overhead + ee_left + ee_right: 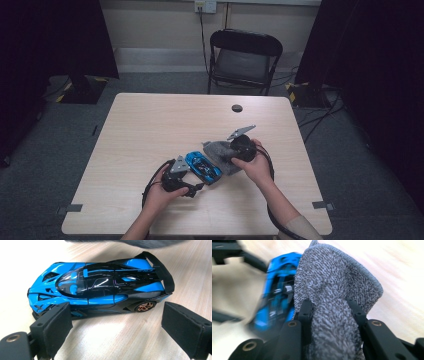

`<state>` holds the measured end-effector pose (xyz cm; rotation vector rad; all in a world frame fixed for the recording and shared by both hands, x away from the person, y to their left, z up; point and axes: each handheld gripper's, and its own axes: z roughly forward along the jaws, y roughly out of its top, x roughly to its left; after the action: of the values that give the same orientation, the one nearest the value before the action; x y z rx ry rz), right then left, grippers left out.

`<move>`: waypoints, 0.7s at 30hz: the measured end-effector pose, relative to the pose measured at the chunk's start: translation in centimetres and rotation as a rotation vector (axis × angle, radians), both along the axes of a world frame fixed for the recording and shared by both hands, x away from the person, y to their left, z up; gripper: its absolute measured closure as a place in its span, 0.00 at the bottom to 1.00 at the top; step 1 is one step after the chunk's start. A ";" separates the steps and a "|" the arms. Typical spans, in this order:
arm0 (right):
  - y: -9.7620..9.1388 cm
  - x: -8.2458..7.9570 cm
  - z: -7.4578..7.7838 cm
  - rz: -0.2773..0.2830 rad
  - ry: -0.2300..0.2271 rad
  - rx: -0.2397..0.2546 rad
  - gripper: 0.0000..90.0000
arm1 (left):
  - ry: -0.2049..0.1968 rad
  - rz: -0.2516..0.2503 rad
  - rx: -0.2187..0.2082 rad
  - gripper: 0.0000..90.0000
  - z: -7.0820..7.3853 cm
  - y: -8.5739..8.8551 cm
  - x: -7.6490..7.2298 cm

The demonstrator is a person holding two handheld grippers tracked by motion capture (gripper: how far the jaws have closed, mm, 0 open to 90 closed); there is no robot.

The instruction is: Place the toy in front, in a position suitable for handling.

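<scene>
Altogether on the table (pixel 150 130): one toy car, one cloth, two grippers, two hands.
Toy car: one blue and black model (pixel 203 167), lower middle of the high view, resting on the wood; in the left gripper view (pixel 100 290) it lies side-on across the upper middle of the frame.
Cloth: one grey knitted piece (pixel 220 152), just right of the car in the high view, its edge over or against the car's far end; in the right gripper view (pixel 332 305) it fills the centre.
Left gripper: (pixel 196 188) just below-left of the car; in its own view (pixel 117 322) the jaws stand apart, unclenched, one pad close by the car's front corner, the other clear of the rear wheel.
Right gripper: (pixel 329 312) clenched on the cloth, which is bunched between the jaws.
Left hand: (pixel 162 192) lower centre-left, wrapped around its gripper, forearm coming from the bottom edge.
Right hand: (pixel 255 165) right of centre, forearm slanting up-left from the lower right corner.
Chair: one (pixel 242 57), top centre behind the table.
</scene>
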<state>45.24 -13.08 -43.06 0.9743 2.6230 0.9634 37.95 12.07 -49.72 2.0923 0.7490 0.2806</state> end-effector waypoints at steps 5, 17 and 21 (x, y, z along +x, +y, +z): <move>0.7 1.9 -1.4 -0.007 -0.002 -0.017 0.71 | 0.000 -0.001 -0.001 0.10 0.0 0.0 0.0; 2.2 2.6 -3.4 0.119 0.010 -0.094 0.72 | 0.000 0.000 -0.002 0.10 0.0 0.1 0.0; 1.2 2.0 -3.2 0.146 0.023 -0.103 0.72 | 0.000 0.001 -0.002 0.10 0.0 0.0 0.0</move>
<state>47.28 -11.85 -46.22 0.7842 2.7640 0.8420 37.99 12.08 -49.72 2.0904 0.7506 0.2804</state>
